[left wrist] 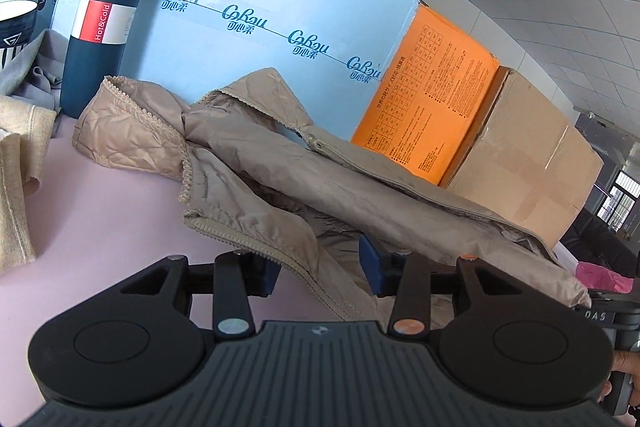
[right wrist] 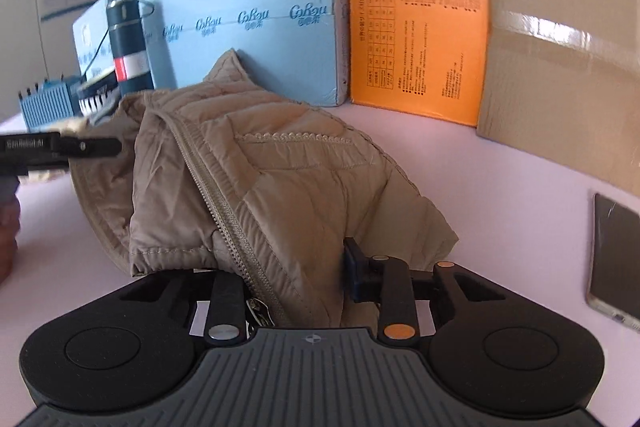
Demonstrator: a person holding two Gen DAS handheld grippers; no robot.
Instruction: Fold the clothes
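Right gripper pinching jacket hem by the zip; left gripper fingers straddling fabric, grip unclear, on pink table.

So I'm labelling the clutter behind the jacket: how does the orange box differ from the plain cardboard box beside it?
The orange box is bright orange and covered in printed tables and text; the brown cardboard box is unprinted. The brown cardboard box has a glossy strip of clear tape across its face, while the orange box shows none. In the right wrist view the orange box stands next to the light blue box, the brown cardboard box on its other side. Both stand on the pink table.
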